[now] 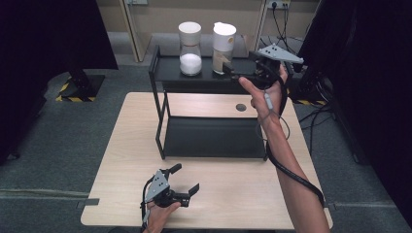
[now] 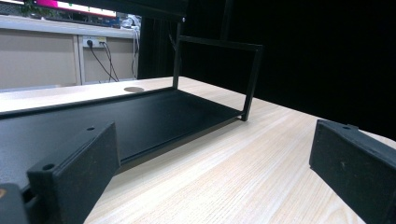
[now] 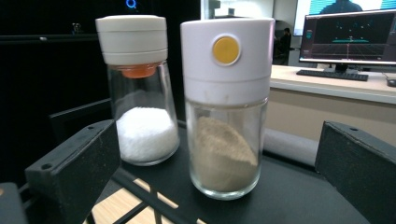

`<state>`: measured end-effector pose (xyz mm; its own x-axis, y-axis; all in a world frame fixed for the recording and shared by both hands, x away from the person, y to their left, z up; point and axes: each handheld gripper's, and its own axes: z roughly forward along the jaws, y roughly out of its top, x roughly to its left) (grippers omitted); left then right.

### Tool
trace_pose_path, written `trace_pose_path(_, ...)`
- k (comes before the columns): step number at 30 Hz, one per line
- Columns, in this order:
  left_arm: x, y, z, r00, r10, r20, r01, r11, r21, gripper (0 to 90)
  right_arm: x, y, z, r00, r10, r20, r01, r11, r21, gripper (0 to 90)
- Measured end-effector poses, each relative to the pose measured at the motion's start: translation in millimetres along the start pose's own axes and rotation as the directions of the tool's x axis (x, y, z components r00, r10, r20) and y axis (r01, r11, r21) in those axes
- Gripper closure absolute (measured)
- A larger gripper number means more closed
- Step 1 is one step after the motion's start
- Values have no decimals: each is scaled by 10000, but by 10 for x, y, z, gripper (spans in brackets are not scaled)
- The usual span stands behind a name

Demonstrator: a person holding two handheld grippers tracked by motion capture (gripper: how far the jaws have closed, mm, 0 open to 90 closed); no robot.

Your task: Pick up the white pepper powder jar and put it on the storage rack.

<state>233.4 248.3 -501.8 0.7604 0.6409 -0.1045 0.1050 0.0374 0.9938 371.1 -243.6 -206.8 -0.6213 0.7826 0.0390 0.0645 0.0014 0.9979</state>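
The pepper shaker (image 3: pixel 226 107), a glass jar of brownish powder under a white cap with a yellow button, is seen standing upright on the top shelf of the black rack (image 1: pixel 165 121), toward one o'clock on the counter (image 1: pixel 121 160). Just beside it, at its nine o'clock, the salt shaker (image 3: pixel 142 88) is set, apart from it. The right tool (image 1: pixel 243 73) is held level with the shelf, its jaws spread wide, released, nothing gripped; in the right gripper view the pepper shaker is framed between them but is not yet touched. The left tool (image 1: pixel 184 179) is rested low on the counter at about seven o'clock, likewise released and empty. Judged from this, only the approach is done: closing, lifting and placing are all left.
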Motion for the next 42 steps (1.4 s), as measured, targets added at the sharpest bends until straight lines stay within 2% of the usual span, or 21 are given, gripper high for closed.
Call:
trace_pose_path(10, -2, -3, 1, 10000, -16, -19, 16, 10000, 9, 9, 6, -232, -241, 9993, -32, -370, 24, 9998, -197, 4)
trace_pose_path(22, -2, -7, 3, 10000, -21, -77, 21, 10000, 2, 10, 12, -531, -599, 9985, -248, -490, 226, 9988, -443, 4)
trace_pose_path(34, -6, -7, 4, 10000, -2, -94, 2, 10000, 16, 10, 4, -934, -909, 9974, -297, -657, 270, 9988, -408, 4)
trace_pose_path(42, -6, -12, 5, 9999, -26, -155, 26, 10000, -21, 10, 5, -1152, -1028, 9973, -253, -696, 237, 9994, -244, 4)
